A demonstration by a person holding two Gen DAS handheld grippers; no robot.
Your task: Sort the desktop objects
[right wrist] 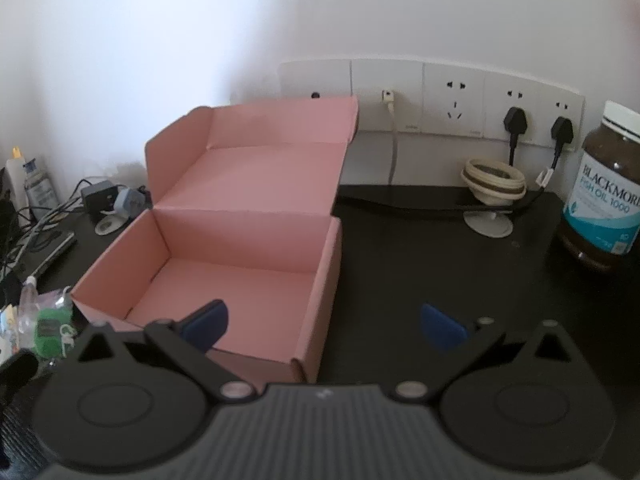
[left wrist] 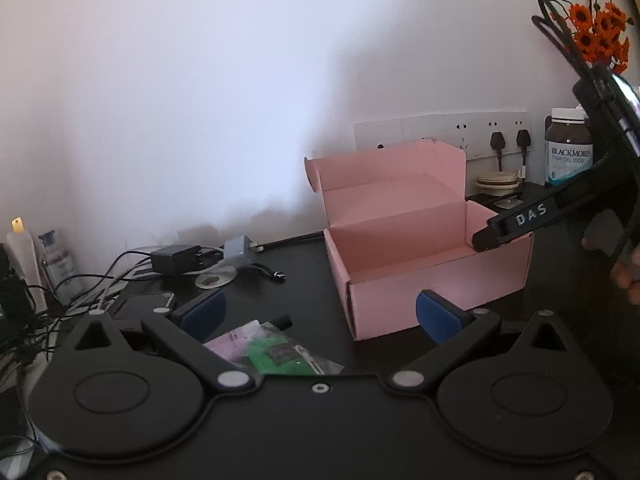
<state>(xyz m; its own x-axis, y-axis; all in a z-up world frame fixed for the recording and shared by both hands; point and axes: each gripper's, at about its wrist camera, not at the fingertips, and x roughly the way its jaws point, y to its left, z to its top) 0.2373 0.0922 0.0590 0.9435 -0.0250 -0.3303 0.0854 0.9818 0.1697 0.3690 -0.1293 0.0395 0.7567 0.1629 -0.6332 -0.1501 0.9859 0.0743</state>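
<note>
**Left wrist view: open box, loose clutter, two ways to fumble**

Left wrist camera has the left gripper [left wrist: 320, 314] spread wide and holding nothing, hovering over a clear packet with a green insert [left wrist: 276, 350] on the black desk [left wrist: 304, 280]. Just beside it stands the pink box [right wrist: 224, 264], lid folded back and nothing visible inside. The right gripper [right wrist: 324, 322] is also wide and bare, poised over the box's near right corner.

Risks, as I judge them: the packet is flat and slick, so blue pads may skid over it or pinch only film. The box looks light (thin card), and a nudge from either gripper could shove it toward the fish oil bottle [right wrist: 604, 196]. Cables [left wrist: 100, 280] and a charger [left wrist: 176, 258] lie tangled to the left; lifting one could drag its neighbours along.
</note>
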